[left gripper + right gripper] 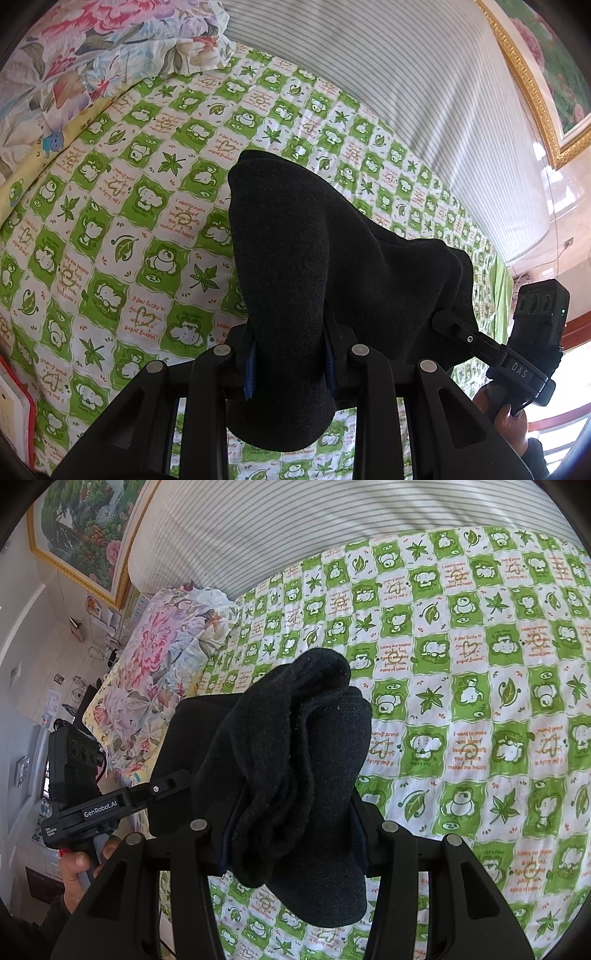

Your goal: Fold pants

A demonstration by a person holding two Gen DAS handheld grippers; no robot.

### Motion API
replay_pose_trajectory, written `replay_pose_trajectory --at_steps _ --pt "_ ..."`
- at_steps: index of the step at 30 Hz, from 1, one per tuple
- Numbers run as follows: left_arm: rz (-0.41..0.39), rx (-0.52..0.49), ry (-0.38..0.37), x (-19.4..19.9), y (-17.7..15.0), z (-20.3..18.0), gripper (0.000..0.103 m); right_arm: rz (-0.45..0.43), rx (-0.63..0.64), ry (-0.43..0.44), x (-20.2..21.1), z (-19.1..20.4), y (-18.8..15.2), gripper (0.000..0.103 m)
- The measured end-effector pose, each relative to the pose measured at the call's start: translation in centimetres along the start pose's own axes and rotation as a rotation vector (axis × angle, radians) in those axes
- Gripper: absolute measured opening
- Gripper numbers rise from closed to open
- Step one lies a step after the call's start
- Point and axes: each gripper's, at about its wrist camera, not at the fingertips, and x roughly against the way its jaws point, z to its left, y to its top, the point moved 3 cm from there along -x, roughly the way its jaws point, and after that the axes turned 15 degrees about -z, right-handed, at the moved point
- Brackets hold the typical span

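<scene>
The black pants (314,251) hang lifted above the bed, stretched between both grippers. My left gripper (290,363) is shut on one bunched end of the pants, which droops below its fingers. My right gripper (295,842) is shut on the other bunched end of the pants (299,760). The right gripper also shows in the left wrist view (448,325), clamped on the cloth's far edge. The left gripper shows at the left of the right wrist view, where the cloth hides its fingertips.
A green and white patterned quilt (122,229) covers the bed below. A floral pillow (92,55) lies at its head, also in the right wrist view (162,657). A striped headboard (388,66) and a framed picture (85,528) stand behind.
</scene>
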Motion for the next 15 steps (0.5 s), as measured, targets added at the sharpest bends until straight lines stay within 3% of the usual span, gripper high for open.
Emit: replay_pose_trajectory --at_steps 15 --pt "0.014 0.011 0.023 -1.6 0.0 0.7 0.027 0.028 -0.014 0.007 -1.8 -0.9 0.0 0.051"
